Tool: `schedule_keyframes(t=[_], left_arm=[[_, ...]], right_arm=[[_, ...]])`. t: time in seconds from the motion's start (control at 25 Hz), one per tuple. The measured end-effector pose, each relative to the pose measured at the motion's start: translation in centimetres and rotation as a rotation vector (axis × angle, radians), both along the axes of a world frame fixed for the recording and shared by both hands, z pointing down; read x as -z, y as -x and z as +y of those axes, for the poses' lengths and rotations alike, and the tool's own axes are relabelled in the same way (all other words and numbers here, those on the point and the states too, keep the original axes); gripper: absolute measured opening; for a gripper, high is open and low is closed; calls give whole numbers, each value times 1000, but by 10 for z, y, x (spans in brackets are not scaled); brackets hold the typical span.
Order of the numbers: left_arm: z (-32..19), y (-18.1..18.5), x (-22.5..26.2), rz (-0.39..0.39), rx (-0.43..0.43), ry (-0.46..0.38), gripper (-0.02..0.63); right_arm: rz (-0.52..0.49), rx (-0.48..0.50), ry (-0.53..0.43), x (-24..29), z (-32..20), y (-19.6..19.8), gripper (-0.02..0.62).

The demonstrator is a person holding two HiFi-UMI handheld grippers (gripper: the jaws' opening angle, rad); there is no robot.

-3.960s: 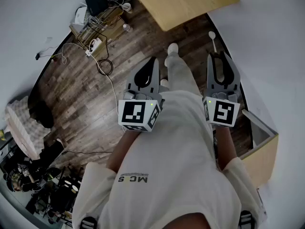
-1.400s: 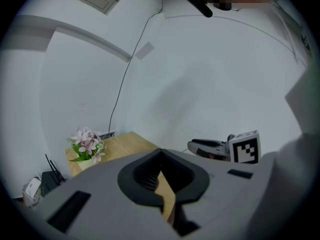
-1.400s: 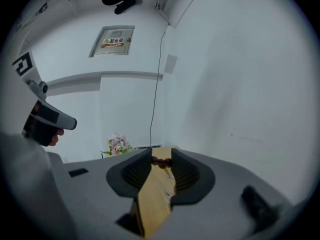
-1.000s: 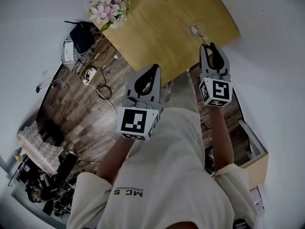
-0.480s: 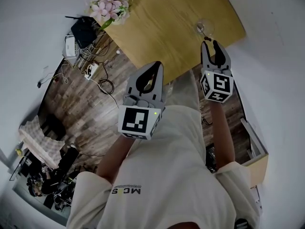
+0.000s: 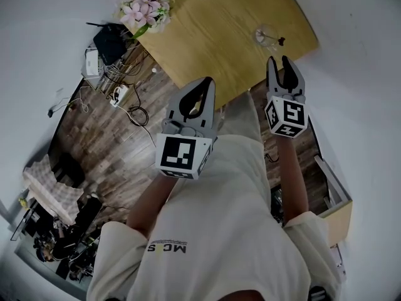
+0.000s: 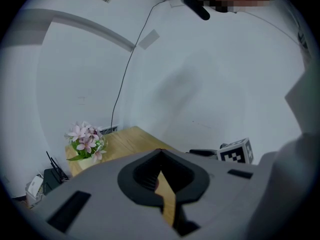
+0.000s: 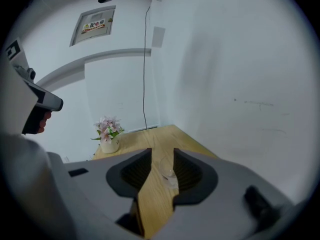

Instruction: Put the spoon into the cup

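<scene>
light wooden table [image 6: 213, 36] has swung in close, so the clear glass cup [image 6: 263, 35] upper right is near reach. thin dark-tipped spoon [image 6: 279, 41] at it, in or beside i can't tell. right gripper [image 6: 279, 59] jaws just eased narrower, still wide, empty.

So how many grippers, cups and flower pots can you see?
Grippers: 2, the left gripper and the right gripper
Clear cup: 1
Flower pot: 1
Total: 4
</scene>
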State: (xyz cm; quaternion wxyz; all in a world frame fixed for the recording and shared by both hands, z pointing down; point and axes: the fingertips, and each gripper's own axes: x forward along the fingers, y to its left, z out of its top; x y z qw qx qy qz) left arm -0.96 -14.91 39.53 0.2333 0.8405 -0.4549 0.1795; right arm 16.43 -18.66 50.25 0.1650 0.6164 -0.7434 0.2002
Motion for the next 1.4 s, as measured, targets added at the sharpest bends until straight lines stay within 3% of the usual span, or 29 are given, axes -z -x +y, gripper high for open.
schedule_keyframes(t=[0.24,0.92,1.4], left_arm=[[1,6,13,22,6,-38,11],[23,29,56,73,25,-136,11],[31,44,69,66,27,-214,11]], right_arm=[[-16,-8,-58,29,12,2,57],[17,113,-239,164,61,40,55],[-13,126,-288,180,84,64,55]])
